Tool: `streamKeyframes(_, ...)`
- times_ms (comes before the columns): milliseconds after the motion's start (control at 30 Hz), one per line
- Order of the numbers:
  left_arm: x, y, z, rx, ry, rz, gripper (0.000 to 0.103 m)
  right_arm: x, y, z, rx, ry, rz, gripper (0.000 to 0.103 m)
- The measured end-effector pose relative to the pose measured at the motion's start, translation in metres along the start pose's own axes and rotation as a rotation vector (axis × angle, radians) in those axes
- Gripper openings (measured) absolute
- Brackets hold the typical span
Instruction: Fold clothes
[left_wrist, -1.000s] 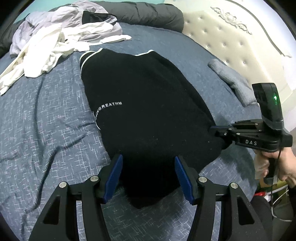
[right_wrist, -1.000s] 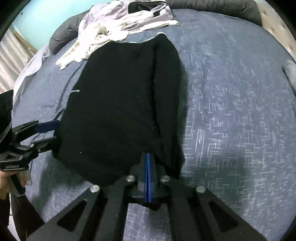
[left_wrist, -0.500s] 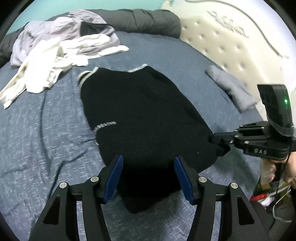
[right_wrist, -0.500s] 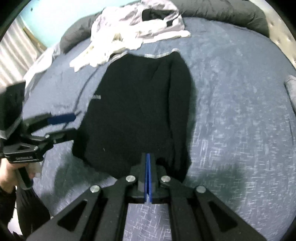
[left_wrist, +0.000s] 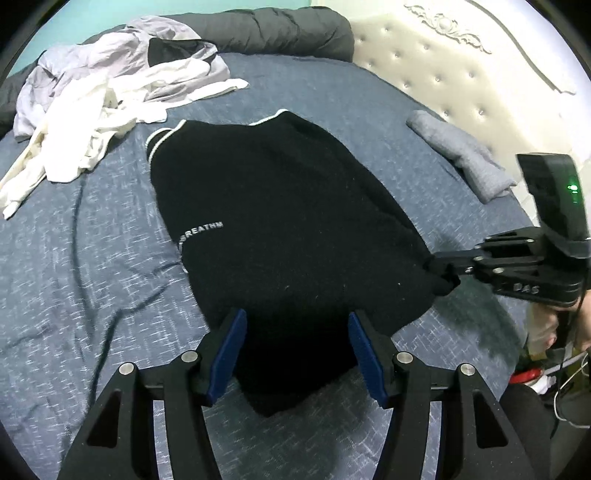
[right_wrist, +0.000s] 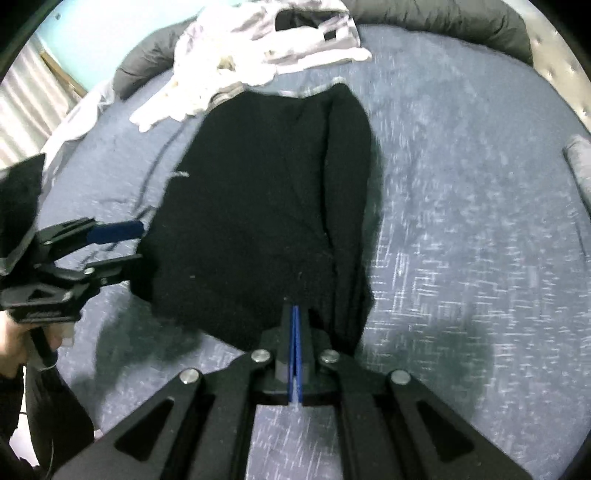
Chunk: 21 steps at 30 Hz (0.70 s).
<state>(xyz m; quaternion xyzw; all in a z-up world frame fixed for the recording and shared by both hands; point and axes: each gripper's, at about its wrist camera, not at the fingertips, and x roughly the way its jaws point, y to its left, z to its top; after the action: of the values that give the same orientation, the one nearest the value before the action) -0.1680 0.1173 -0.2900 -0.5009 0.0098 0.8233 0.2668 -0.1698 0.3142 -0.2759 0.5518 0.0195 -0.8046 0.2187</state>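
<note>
Black sweater (left_wrist: 280, 229) half folded on the bed (left_wrist: 92, 258) — near hem in hand.

The right gripper (right_wrist: 294, 314) has its jaws clamped on the hem's corner; the left gripper (left_wrist: 295, 347) hangs with jaws apart over the other end, gripping nothing. Sides appear already turned in — the lengthwise fold remains, and a heap of pale clothes (left_wrist: 96, 107) waits unfolded beyond.

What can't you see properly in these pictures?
- Left wrist view: the near hem of the black sweater is lost in shadow between the left claw's pads.
- Left wrist view: the white-and-grey clothes pile is too tangled to count.
- Right wrist view: the sweater's lettering is blurred; the right claw hides the pinched fabric.
</note>
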Motion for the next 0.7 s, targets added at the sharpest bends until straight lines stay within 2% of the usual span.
streamKeyframes(133, 0.007, 0.002, -0.008, 0.007, 0.013, 0.017, 0.061, 0.013, 0.009, -0.005, -0.054, 0.041, -0.018, 0.000)
streamKeyframes(200, 0.006, 0.003, -0.010, 0.010, 0.017, 0.015, 0.061, 0.022, -0.001, -0.010, -0.027, 0.064, -0.027, 0.000)
streamKeyframes(300, 0.003, 0.009, -0.012, -0.003, 0.026, 0.005, 0.062, 0.015, -0.016, -0.014, 0.043, 0.046, 0.006, 0.000)
streamKeyframes(533, -0.003, 0.020, -0.016, -0.059, 0.017, -0.033, 0.062, -0.009, -0.022, -0.007, 0.086, 0.006, -0.008, 0.000)
streamKeyframes(633, -0.010, 0.021, -0.015, -0.072, 0.000, -0.043, 0.062, -0.024, -0.021, 0.001, 0.111, -0.052, 0.049, 0.000)
streamKeyframes(700, -0.012, 0.023, -0.014, -0.082, -0.001, -0.044, 0.062, -0.018, -0.007, 0.006, 0.076, -0.039, 0.045, 0.000)
